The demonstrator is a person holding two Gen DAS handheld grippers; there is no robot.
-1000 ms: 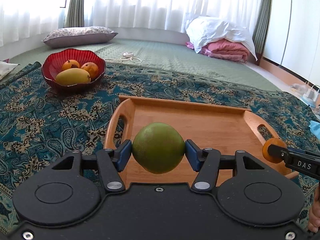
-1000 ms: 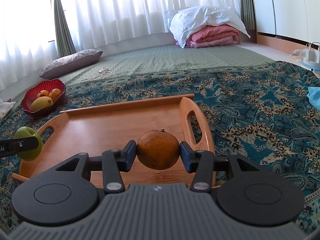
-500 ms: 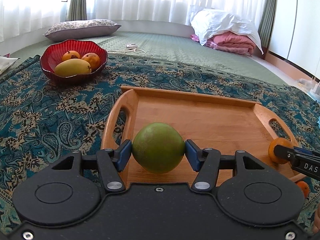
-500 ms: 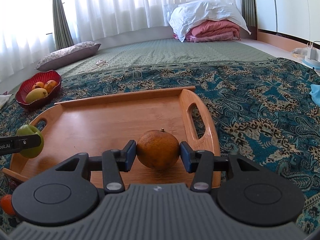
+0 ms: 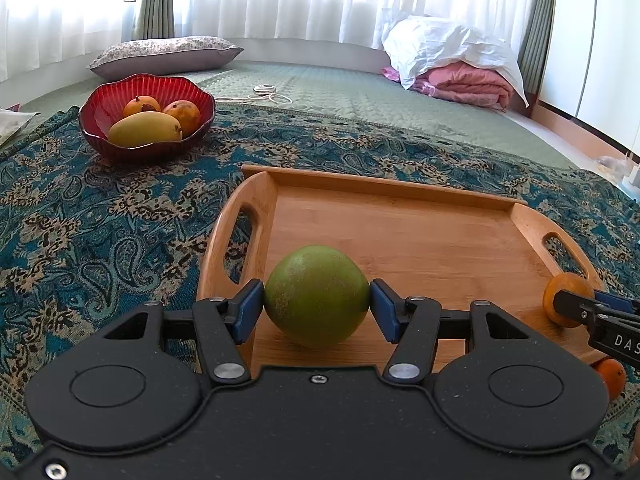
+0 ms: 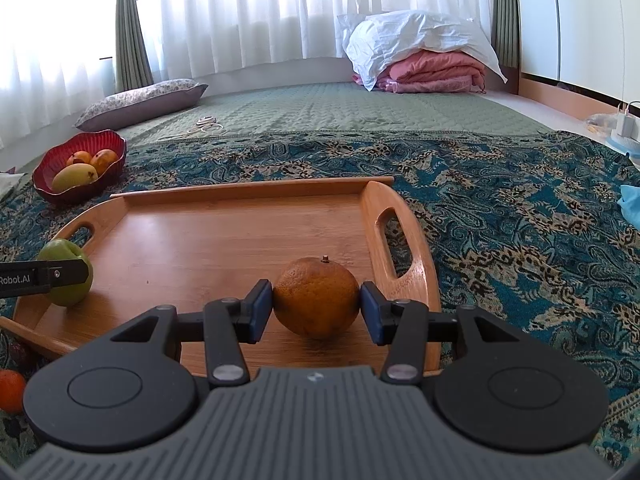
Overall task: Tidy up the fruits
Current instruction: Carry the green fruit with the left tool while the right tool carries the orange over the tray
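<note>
Left gripper (image 5: 317,306) has its blue fingers (image 5: 249,310) pressed tight on the green fruit (image 5: 316,295), low over the wooden tray (image 5: 400,224), lower centre of frame. Right gripper (image 6: 317,307) pinches the orange (image 6: 316,297) over the tray's right end, by the handle slot. Upper left, the red bowl (image 5: 100,100) carries a mango (image 5: 145,129) and two orange fruits on the patterned cloth (image 5: 100,208).

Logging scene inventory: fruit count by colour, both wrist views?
Green: 1, green fruit in the left gripper
Orange: 4, orange in the right gripper, small orange off-tray, two in the red bowl
Yellow: 1, mango
Total: 6
</note>
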